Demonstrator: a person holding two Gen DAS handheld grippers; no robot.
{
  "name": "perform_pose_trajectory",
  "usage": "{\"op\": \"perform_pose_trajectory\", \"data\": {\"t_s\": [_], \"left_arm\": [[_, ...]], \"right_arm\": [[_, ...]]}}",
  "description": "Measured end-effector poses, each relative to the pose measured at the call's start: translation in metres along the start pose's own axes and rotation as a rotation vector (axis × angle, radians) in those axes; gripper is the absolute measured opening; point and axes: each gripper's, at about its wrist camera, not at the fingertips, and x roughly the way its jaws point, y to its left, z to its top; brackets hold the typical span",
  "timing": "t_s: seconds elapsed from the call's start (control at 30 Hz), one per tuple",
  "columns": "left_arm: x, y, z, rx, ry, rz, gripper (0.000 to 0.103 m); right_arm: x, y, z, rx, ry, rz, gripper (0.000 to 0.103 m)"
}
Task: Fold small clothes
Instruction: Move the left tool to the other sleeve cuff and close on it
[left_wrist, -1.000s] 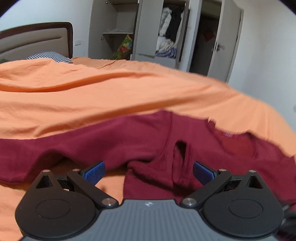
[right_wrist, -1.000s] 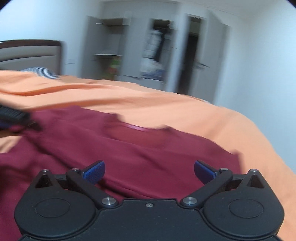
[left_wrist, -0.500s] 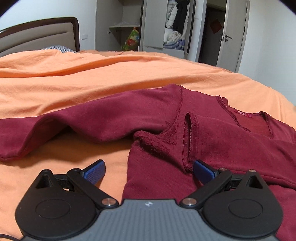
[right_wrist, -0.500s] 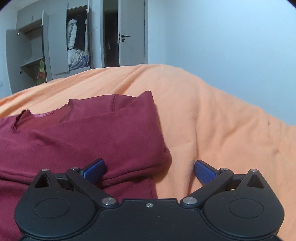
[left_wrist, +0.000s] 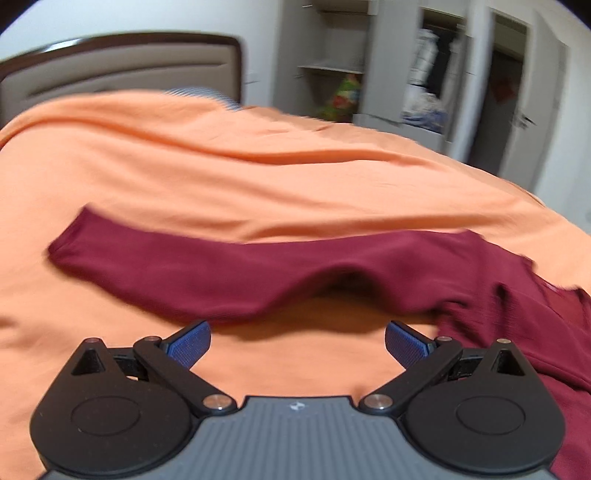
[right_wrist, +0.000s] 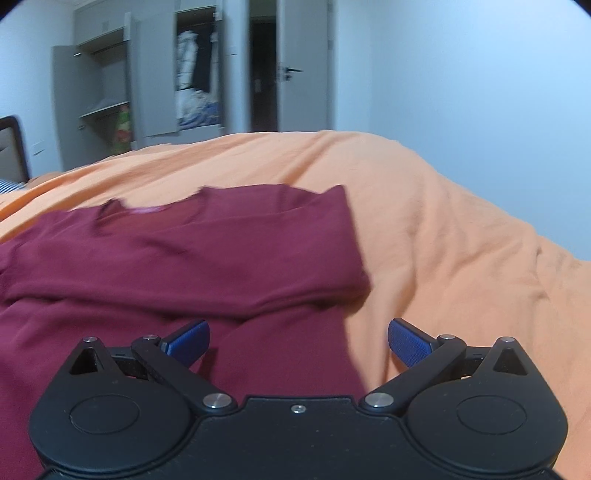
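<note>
Left gripper (left_wrist: 297, 338) and right gripper (right_wrist: 298, 338): both spread wide, holding nothing. One dark red shirt (right_wrist: 177, 258) lies on the orange bed cover (right_wrist: 443, 229), one sleeve (left_wrist: 184, 269) stretched leftward.

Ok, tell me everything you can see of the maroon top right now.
The maroon top is a soft knit with long sleeves, lying on the orange bedspread. One sleeve stretches out sideways; on the other side the cloth is folded in to a straight edge. The neckline shows a pale label. Left gripper and right gripper are open, gripping nothing.
</note>
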Motion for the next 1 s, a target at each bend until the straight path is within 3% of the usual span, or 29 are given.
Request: {"op": "perform_pose_trajectory", "data": {"t_s": [0.27, 0.4, 0.53, 0.67, 1.0], "left_arm": [[-0.005, 0.068, 0.006, -0.216, -0.008, 0.062, 0.103], [-0.008, 0.094, 0.018, -0.285, -0.017, 0.129, 0.103], [-0.001, 0.118, 0.029, -0.449, 0.018, 0.215, 0.103], [0.003, 0.134, 0.033, -0.596, 0.028, 0.215, 0.103], [0.022, 0.137, 0.047, -0.673, -0.034, 0.226, 0.1]], "right_arm": [[-0.043, 0.044, -0.026, -0.118, 0.008, 0.163, 0.102], [-0.037, 0.062, -0.04, -0.18, 0.027, 0.145, 0.103], [-0.032, 0.06, -0.044, -0.158, 0.034, 0.157, 0.103], [-0.031, 0.057, -0.046, -0.146, 0.027, 0.167, 0.103], [-0.03, 0.057, -0.051, -0.158, 0.001, 0.153, 0.103]]}}
